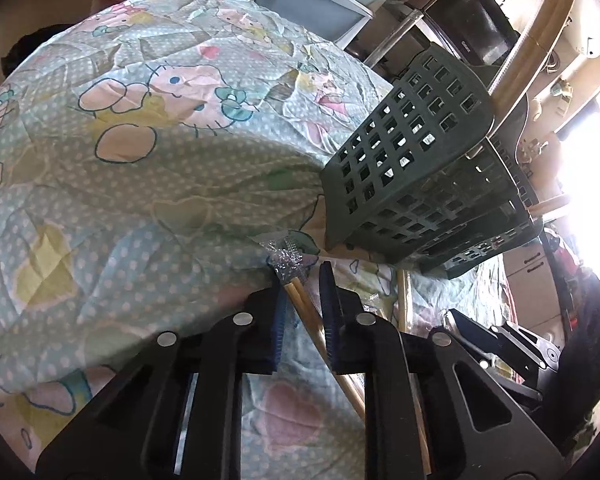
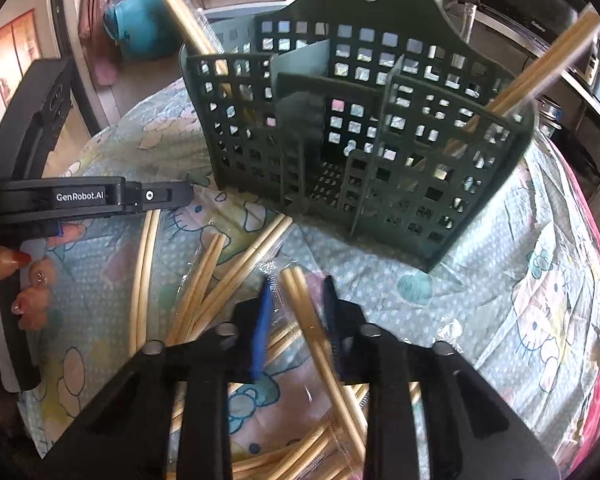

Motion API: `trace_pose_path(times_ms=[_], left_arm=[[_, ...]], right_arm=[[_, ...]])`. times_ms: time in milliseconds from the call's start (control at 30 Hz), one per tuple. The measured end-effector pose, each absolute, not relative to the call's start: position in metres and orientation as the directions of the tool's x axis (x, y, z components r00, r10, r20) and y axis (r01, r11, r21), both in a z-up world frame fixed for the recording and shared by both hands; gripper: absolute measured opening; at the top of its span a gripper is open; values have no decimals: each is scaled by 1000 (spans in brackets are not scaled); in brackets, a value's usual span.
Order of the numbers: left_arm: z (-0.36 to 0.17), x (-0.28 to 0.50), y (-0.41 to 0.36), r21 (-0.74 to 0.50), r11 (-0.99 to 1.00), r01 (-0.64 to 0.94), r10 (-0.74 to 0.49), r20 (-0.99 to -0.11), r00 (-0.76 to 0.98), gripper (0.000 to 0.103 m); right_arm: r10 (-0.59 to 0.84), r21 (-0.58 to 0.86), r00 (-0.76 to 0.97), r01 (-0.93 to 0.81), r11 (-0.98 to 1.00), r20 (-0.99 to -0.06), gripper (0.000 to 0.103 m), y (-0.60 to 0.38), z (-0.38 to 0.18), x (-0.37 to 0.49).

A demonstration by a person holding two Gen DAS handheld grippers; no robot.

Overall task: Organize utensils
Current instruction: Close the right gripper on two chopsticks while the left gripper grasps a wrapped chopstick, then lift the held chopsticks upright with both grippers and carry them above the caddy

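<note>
Cartoon-print cloth (image 2: 499,280) covers the bench, w/ 1 green rack (image 2: 359,128) standing on it, 3 compartments. 2 wrapped chopstick pairs lean in the rack, 1 in each end compartment; approx 5+ more pairs lie loose on the cloth in front of the rack, exact count unclear. Right gripper (image 2: 298,320) tilts down, fingers nearly together round 1 pair (image 2: 311,320), contact unclear. Left gripper (image 1: 301,308), left of the rack, likewise narrowed round 1 pair (image 1: 305,312). Hand (image 2: 28,280) grips its handle.
</note>
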State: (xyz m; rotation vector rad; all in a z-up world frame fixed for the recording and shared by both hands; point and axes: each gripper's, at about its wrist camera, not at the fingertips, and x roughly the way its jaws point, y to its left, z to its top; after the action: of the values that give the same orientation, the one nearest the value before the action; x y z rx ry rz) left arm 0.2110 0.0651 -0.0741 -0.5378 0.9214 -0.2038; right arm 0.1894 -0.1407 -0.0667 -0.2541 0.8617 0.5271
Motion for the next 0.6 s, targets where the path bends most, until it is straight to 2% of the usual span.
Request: trace_pose_path(times_ms=[133,600], left_arm=[[-75,211,66,-530,846,-56,-395,-694,602,10],[-27,180,61,-532,846,38,-403,-590,699,6]], right_arm=[[353,16,565,-514,857,-745,12,-158,-56,185],[405,122,707,-416,901,-579,11,-229,2,156]])
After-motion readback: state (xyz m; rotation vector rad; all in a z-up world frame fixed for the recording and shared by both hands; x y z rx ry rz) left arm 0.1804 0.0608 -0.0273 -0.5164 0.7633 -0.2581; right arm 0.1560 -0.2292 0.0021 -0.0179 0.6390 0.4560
